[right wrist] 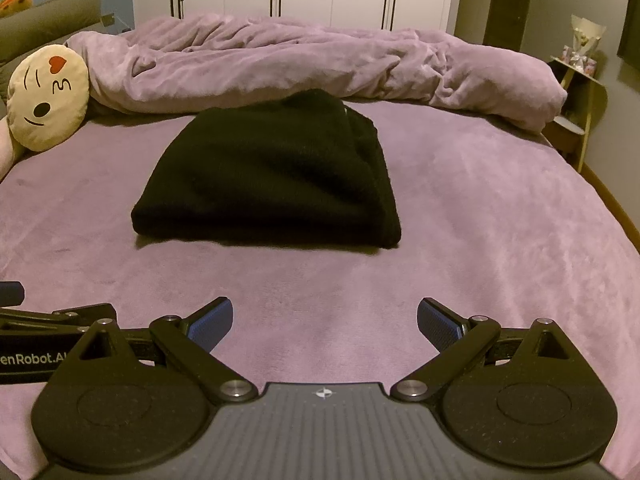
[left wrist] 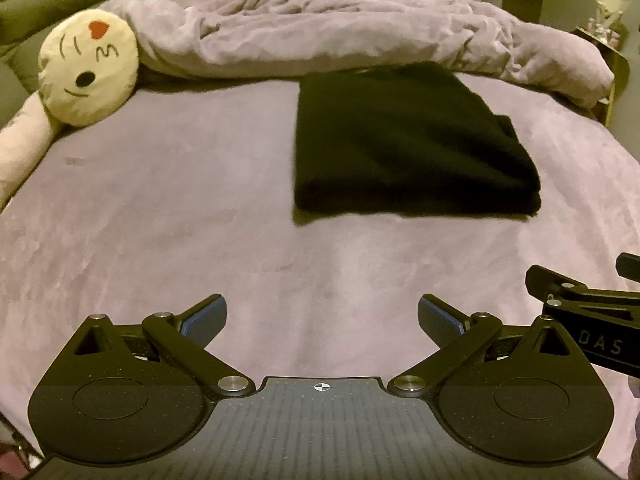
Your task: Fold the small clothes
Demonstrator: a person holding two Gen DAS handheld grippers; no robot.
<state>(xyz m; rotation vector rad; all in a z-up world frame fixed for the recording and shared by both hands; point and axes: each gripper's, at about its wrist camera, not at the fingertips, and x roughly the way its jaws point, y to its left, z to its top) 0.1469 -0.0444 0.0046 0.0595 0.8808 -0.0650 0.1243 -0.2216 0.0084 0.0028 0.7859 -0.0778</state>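
Lying mid-bed on the mauve plush bed cover [right wrist: 460, 240]: one black knitted garment [right wrist: 272, 184], folded into a thick rectangle, its near edge a rounded fold.

Left gripper [left wrist: 322, 316]: fingers spread wide, empty, hovering over bare cover well short of the garment.

Right gripper [right wrist: 325, 318]: likewise spread wide and empty, just beside the left one.

Handling, as judged: soft, limp, light, several layers thick; likely to sag and slide apart if pinched by one layer. Best taken at the two near corners, through all layers.

Also present: rumpled duvet [right wrist: 312, 64] behind; emoji cushion [right wrist: 48, 96] at far left.
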